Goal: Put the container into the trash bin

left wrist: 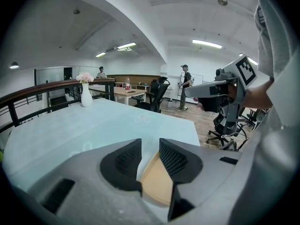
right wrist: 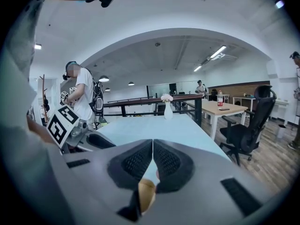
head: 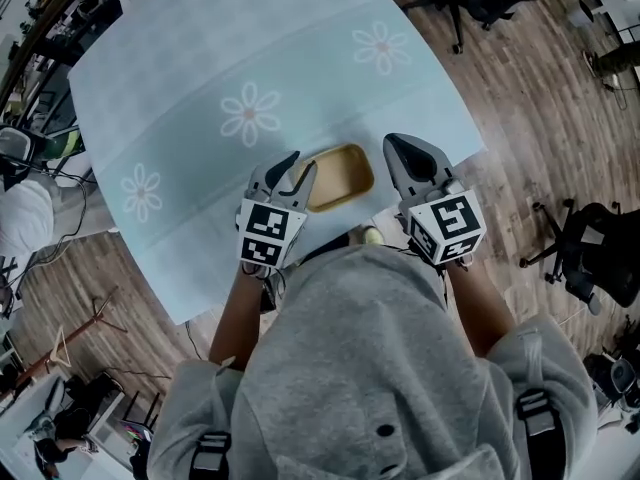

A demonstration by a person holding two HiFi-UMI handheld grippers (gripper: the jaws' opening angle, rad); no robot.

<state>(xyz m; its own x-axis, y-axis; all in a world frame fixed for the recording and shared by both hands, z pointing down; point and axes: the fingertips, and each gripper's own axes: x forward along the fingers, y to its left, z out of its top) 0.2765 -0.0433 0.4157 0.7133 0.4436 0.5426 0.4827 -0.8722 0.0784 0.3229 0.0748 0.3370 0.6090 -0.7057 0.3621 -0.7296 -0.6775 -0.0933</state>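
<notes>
Tan and shallow, the rectangular container with rounded corners [head: 340, 176] lies on the pale blue tablecloth printed with white flowers [head: 300, 58], a little below the middle of the head view and near the table's closer edge. Your left gripper [head: 300, 166] sits at the container's left end with its jaws spread. In the left gripper view the container's rim and floor show through the gap between them, and the pads do not press on it. Your right gripper [head: 398, 148] is just beside the container's right end. Its jaws are pressed together at the tips, and a sliver of tan shows through the slit beneath them. Each gripper carries a cube with black-and-white square markers [head: 265, 235], the only print you can make out.
</notes>
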